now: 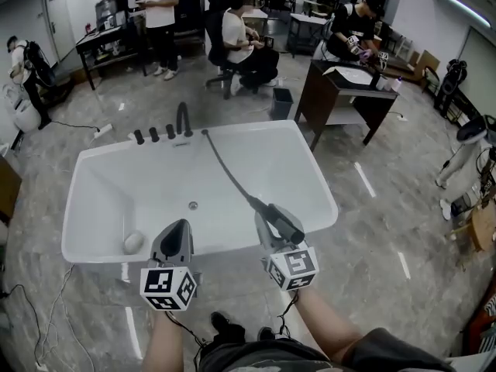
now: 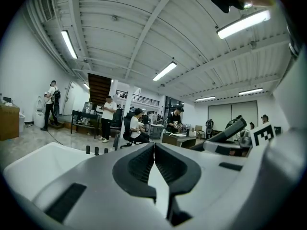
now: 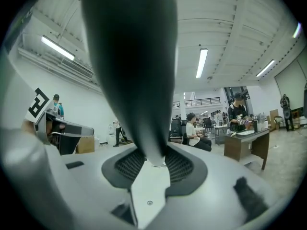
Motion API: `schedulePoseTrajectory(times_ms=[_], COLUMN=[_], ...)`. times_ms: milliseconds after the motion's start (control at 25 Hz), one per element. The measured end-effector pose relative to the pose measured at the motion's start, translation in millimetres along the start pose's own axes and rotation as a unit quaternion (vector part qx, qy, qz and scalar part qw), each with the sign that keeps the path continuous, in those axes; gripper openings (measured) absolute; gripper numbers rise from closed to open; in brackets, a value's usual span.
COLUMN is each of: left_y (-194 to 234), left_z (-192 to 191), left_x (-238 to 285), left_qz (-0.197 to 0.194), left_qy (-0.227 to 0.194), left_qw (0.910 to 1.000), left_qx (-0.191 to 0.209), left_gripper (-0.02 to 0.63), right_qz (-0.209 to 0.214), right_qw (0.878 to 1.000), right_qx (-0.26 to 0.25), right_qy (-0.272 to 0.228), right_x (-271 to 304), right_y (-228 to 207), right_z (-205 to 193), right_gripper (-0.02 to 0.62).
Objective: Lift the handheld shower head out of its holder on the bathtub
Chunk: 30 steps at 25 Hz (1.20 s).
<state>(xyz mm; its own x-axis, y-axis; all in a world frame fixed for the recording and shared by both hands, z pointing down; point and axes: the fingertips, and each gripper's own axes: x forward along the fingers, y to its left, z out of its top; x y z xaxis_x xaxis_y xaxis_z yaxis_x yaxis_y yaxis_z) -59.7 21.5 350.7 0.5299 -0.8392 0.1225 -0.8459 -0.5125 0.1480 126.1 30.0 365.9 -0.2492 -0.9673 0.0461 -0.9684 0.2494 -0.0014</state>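
The white bathtub (image 1: 313, 170) stands on the floor below me, with its dark tap (image 1: 183, 119) and knobs (image 1: 153, 134) on the far deck. The dark handheld shower head (image 1: 284, 222) is off the deck, over the tub's near right rim. My right gripper (image 1: 266, 217) is shut on it, and its hose (image 1: 229, 170) runs back across the basin to the deck by the tap. In the right gripper view the shower head (image 3: 134, 56) rises from between the pads of the right gripper (image 3: 154, 159). My left gripper (image 1: 179, 226) hovers over the near rim with its jaws shut and nothing in them, as the left gripper (image 2: 154, 148) also shows in its own view.
A pale round object (image 1: 133, 242) lies in the tub's near left corner, and the drain (image 1: 193, 205) sits mid-basin. A dark desk (image 1: 342, 91) and a small bin (image 1: 281, 103) stand beyond the tub to the right. Several people work at the back. Cables (image 1: 31, 316) trail on the left floor.
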Motion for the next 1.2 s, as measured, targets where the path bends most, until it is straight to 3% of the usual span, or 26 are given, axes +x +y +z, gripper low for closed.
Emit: schedulePoseTrajectory(times_ms=[520,1200], left_y=[-67.4,-64.8], left_z=[-20.5,-30.0], left_x=[-44.1,-54.0], left_qz=[0.015,0.017], left_qy=[0.006,0.017], left_qw=[0.9998,0.9997], left_qx=[-0.012,-0.008], left_gripper=[0.015,0.015], right_qz=[0.033,0.042], right_qw=[0.999,0.998], right_qx=[-0.005,-0.009], right_qy=[0.019,0.043], right_x=[-71.8,-63.6], right_y=[0.3,14.7], right_z=[-15.3,-33.2], right_gripper=[0.14,0.14])
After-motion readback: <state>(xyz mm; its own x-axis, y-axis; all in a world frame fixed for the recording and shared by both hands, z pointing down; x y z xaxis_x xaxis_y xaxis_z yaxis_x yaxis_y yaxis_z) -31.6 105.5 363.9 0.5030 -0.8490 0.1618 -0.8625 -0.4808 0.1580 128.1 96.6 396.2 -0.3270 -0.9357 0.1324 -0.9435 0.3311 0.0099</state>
